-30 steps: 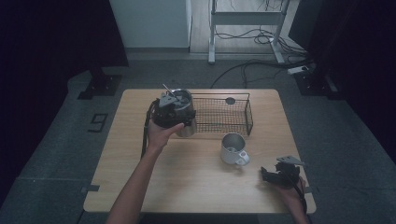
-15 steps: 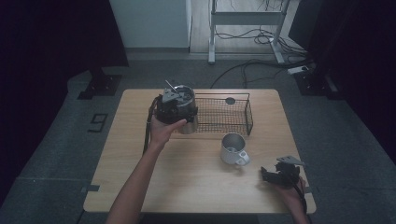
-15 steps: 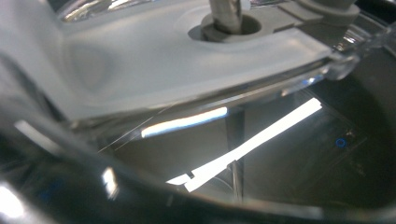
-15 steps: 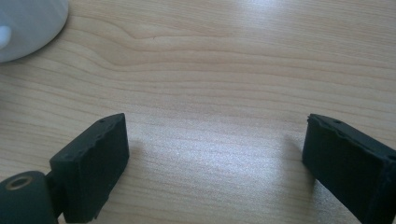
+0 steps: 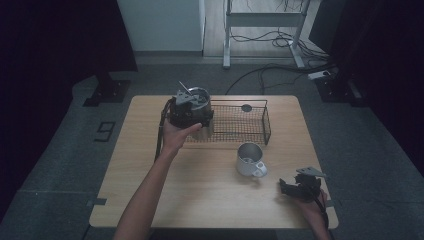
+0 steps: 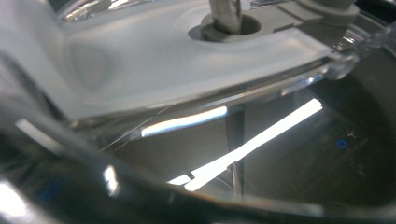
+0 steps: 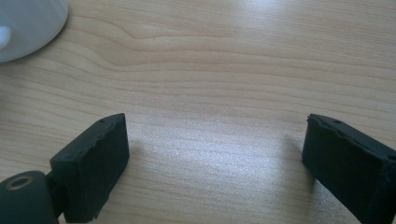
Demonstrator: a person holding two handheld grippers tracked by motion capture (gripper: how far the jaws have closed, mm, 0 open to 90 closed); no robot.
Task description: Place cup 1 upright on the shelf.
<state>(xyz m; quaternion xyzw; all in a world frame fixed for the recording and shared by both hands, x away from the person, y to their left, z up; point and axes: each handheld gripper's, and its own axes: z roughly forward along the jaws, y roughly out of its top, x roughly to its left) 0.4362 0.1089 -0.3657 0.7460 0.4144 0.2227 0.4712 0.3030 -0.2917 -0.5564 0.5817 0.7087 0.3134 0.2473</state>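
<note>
A shiny steel cup (image 5: 201, 100) is held up at the left end of the black wire basket (image 5: 240, 131), with my left gripper (image 5: 189, 114) around its near side and seemingly shut on it. The left gripper view looks at close range into the cup's mirror-like inside (image 6: 261, 154), and a pale plastic part (image 6: 154, 51) lies across the top; the jaws are hidden. My right gripper (image 5: 289, 186) rests low over the table's front right, jaws wide open (image 7: 215, 154) with bare wood between them. A pale mug (image 5: 249, 159) with a handle stands left of it.
A small dark round object (image 5: 246, 107) lies in the basket's far side. The wooden table (image 5: 150, 200) has free room at the front left. The mug's side (image 7: 23, 21) shows at the right gripper view's top left. Cables and a stand's legs sit on the floor beyond.
My left gripper has carried the steel cup slightly right and away, closer to the basket's left end. The right gripper and the mug have not moved.
</note>
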